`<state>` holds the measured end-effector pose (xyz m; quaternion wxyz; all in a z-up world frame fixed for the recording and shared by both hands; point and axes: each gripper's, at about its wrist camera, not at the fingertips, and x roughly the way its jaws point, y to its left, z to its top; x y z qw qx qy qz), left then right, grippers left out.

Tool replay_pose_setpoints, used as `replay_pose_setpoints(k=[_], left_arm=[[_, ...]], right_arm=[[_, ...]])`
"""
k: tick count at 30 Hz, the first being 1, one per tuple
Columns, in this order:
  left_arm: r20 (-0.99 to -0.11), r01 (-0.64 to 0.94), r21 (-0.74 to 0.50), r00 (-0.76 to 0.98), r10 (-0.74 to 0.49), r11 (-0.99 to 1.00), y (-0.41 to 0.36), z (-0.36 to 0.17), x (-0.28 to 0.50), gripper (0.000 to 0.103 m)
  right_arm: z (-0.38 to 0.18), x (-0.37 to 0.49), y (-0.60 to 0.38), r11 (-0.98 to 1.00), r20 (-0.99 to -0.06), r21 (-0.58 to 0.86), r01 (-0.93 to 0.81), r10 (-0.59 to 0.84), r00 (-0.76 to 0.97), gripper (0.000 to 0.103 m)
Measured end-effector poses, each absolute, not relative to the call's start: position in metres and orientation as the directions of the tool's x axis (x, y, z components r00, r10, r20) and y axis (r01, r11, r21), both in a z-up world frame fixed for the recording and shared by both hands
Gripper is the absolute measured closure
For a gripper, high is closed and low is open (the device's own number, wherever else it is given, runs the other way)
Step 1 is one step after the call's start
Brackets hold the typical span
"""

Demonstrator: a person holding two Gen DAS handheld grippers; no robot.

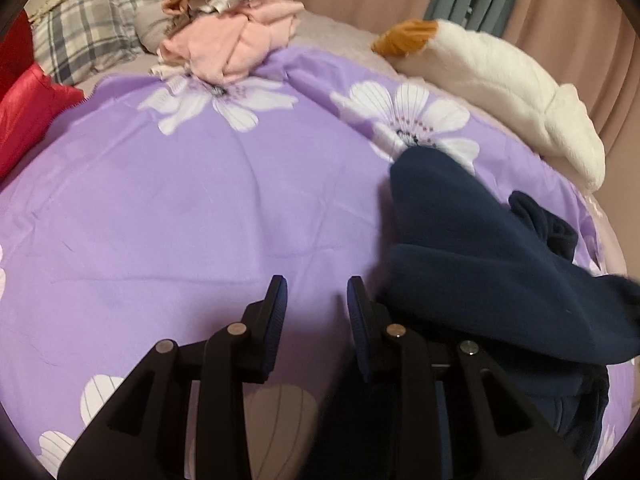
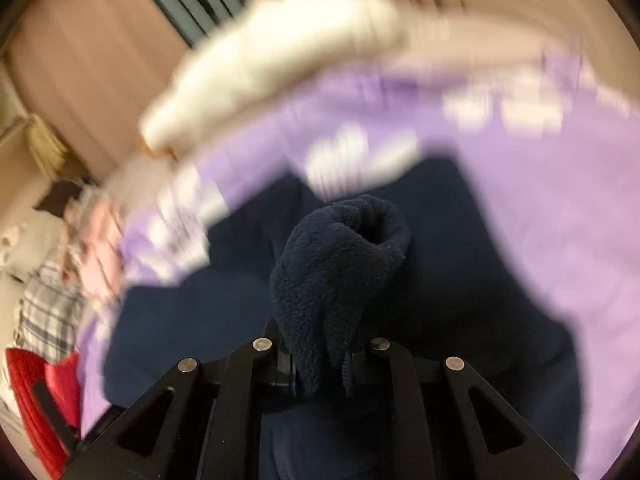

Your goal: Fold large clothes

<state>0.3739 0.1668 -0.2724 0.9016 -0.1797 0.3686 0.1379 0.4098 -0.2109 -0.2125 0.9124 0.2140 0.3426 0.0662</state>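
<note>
Hidden or unclear: the right wrist view is smeared by motion blur beyond the centre; the purple bedsheet [image 2: 560, 200] and a white plush toy [image 2: 280, 60] show only as streaks. The right gripper's fingertips are buried in cloth.
Cut off: the navy fleece garment [image 1: 480, 240] runs out of the left wrist view at 4 o'clock, so its full outline cannot be told.
Left gripper [image 1: 316, 292]: fingers spread with a clear gap, holding nothing, over bare sheet, the garment just beside it at 3 o'clock.
Right gripper [image 2: 320, 364]: pinching a bunched fold of the navy fleece garment [image 2: 336, 264], which stands up from between the fingers like a rounded knob.
Garment place: on the sheet's right half, crumpled, partly lifted.
Textures: fleece nubbly and matte; sheet smooth, creased, printed with white flowers.
Surroundings: folded clothes pile [image 1: 232, 28] at 11 o'clock, pink and grey; plaid pillow [image 1: 80, 36] at 10; shiny red fabric [image 1: 28, 104] at 9; plush toy [image 1: 512, 92] at 2, white with an orange tip.
</note>
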Motion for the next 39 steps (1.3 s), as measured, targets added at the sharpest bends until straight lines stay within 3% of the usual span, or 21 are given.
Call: replay_pose_setpoints(k=[2,5,7,8,10,11,12,16,19,20,21,22,25,26,27,28,29,30,34,37,39], left_arm=[[-0.727,-0.399,-0.192,0.671,0.143,0.897,0.165,-0.278,0.378,0.073],[-0.789,-0.430,-0.129,0.590,0.170,0.894,0.166,-0.301,0.389,0.072],[-0.775,-0.428,-0.151,0.611,0.162,0.891,0.170,-0.296,0.385,0.073],[-0.775,-0.430,-0.152,0.610,0.163,0.890,0.172,-0.294,0.384,0.073],[-0.776,-0.446,-0.144,0.605,0.179,0.883,0.176,-0.288,0.379,0.074],[-0.770,-0.444,-0.153,0.613,0.175,0.883,0.178,-0.281,0.376,0.075],[-0.757,-0.427,-0.165,0.633,0.164,0.889,0.177,-0.270,0.371,0.075],[-0.591,-0.349,-0.128,0.779,0.211,0.929,0.150,-0.207,0.346,0.076],[-0.530,-0.311,-0.135,0.825,0.197,0.941,0.122,-0.186,0.356,0.073],[-0.557,-0.323,-0.119,0.805,0.206,0.939,0.115,-0.190,0.369,0.075],[-0.598,-0.347,-0.095,0.769,0.226,0.933,0.110,-0.200,0.385,0.078],[-0.643,-0.383,-0.078,0.725,0.247,0.921,0.109,-0.217,0.401,0.082],[-0.740,-0.450,-0.078,0.624,0.251,0.890,0.117,-0.288,0.420,0.082],[-0.763,-0.451,-0.118,0.611,0.210,0.885,0.124,-0.302,0.419,0.078],[-0.758,-0.452,-0.185,0.630,0.166,0.873,0.134,-0.302,0.417,0.076],[-0.749,-0.458,-0.230,0.646,0.144,0.859,0.142,-0.294,0.415,0.076],[-0.756,-0.485,-0.190,0.627,0.188,0.853,0.143,-0.295,0.417,0.076],[-0.766,-0.494,-0.166,0.610,0.204,0.853,0.141,-0.299,0.418,0.076],[-0.759,-0.503,-0.110,0.599,0.255,0.857,0.132,-0.295,0.421,0.077],[-0.744,-0.498,-0.220,0.642,0.185,0.839,0.147,-0.294,0.413,0.077],[-0.710,-0.494,-0.311,0.688,0.147,0.812,0.153,-0.283,0.398,0.084]], right_arm=[[-0.198,0.401,-0.220,0.924,-0.567,0.382,0.033,0.206,0.798,0.086],[-0.225,0.413,-0.226,0.968,-0.621,0.219,0.121,0.042,0.782,0.085],[-0.273,0.426,-0.236,0.964,-0.722,0.178,0.196,-0.008,0.692,0.061],[-0.298,0.427,-0.245,0.950,-0.748,0.225,0.216,0.026,0.663,0.061],[-0.293,0.411,-0.264,0.913,-0.668,0.357,0.197,0.102,0.737,0.060],[-0.281,0.408,-0.273,0.896,-0.678,0.382,0.226,0.106,0.728,0.057],[-0.273,0.408,-0.276,0.894,-0.695,0.372,0.251,0.089,0.713,0.046],[-0.219,0.381,-0.290,0.890,-0.575,0.391,0.235,0.037,0.817,0.040],[-0.190,0.373,-0.276,0.915,-0.519,0.319,0.247,-0.050,0.853,0.046],[-0.189,0.380,-0.264,0.931,-0.516,0.278,0.236,-0.062,0.854,0.055],[-0.194,0.387,-0.257,0.938,-0.531,0.255,0.235,-0.067,0.845,0.078],[-0.205,0.402,-0.254,0.942,-0.571,0.230,0.246,-0.074,0.818,0.086],[-0.262,0.428,-0.263,0.920,-0.684,0.219,0.326,-0.093,0.724,0.086],[-0.294,0.435,-0.264,0.920,-0.705,0.143,0.366,-0.165,0.690,0.086],[-0.303,0.435,-0.270,0.910,-0.713,0.191,0.369,-0.129,0.689,0.086],[-0.299,0.431,-0.284,0.884,-0.695,0.290,0.366,-0.068,0.715,0.082],[-0.296,0.429,-0.295,0.859,-0.681,0.358,0.366,-0.029,0.732,0.080],[-0.299,0.430,-0.298,0.854,-0.691,0.361,0.375,-0.025,0.722,0.070],[-0.298,0.425,-0.299,0.841,-0.678,0.391,0.374,-0.011,0.735,0.067],[-0.291,0.422,-0.297,0.845,-0.672,0.384,0.371,-0.020,0.741,0.067],[-0.277,0.410,-0.300,0.842,-0.625,0.417,0.341,-0.006,0.780,0.067]])
